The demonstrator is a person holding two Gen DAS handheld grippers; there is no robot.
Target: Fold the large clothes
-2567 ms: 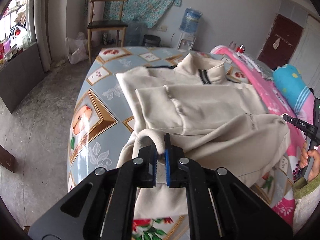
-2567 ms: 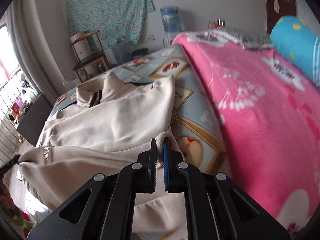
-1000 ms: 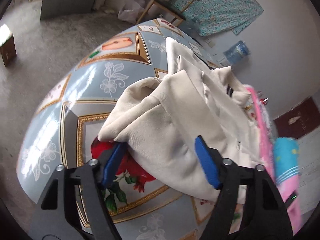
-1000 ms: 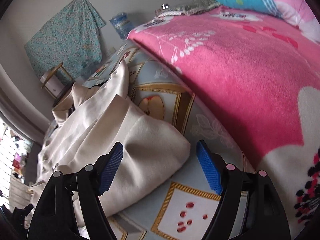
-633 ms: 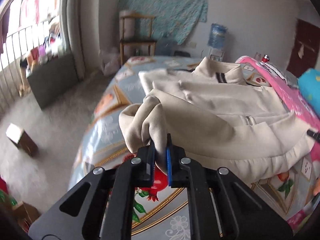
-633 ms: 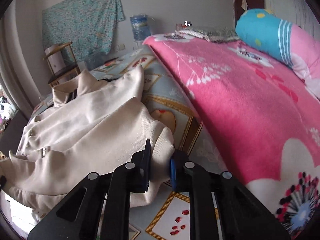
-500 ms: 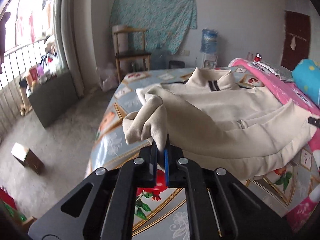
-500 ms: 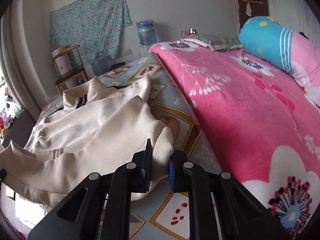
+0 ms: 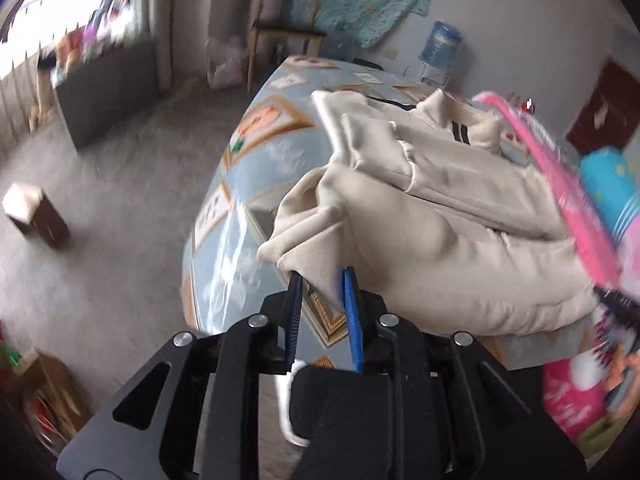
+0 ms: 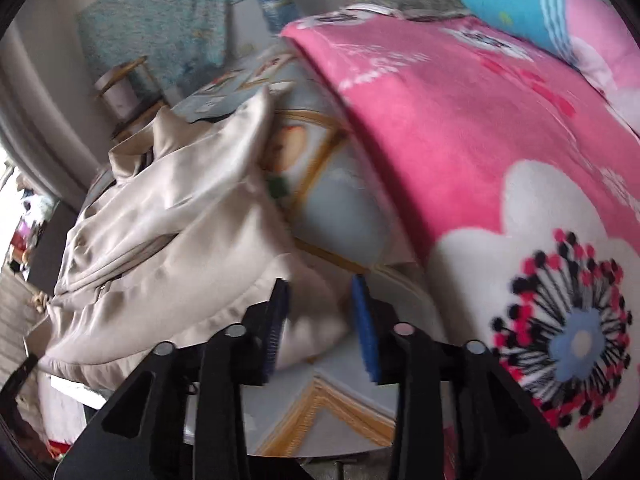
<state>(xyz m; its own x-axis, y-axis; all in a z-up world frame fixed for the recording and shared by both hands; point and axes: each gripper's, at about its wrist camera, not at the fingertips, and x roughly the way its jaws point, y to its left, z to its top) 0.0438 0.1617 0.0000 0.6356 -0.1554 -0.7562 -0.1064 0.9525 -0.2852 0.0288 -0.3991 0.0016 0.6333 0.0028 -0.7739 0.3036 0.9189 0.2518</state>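
A cream zip-up jacket [image 9: 432,216] lies bunched on the bed's blue patterned sheet [image 9: 256,148], its striped collar at the far end. My left gripper [image 9: 320,280] is open, its blue pads on either side of the jacket's near hem corner. In the right wrist view the jacket [image 10: 168,216] lies to the left. My right gripper [image 10: 320,292] is open with the jacket's other hem corner lying between its jaws.
A pink flowered blanket [image 10: 480,128] covers the bed's right side, with a blue and pink pillow [image 10: 532,12] beyond. A wooden chair [image 9: 284,36], a water bottle [image 9: 444,46] and a grey cabinet [image 9: 104,88] stand around the grey floor left of the bed.
Both grippers were shut on the jacket's hem and held it up. Now both have opened and the hem has dropped onto the bed.
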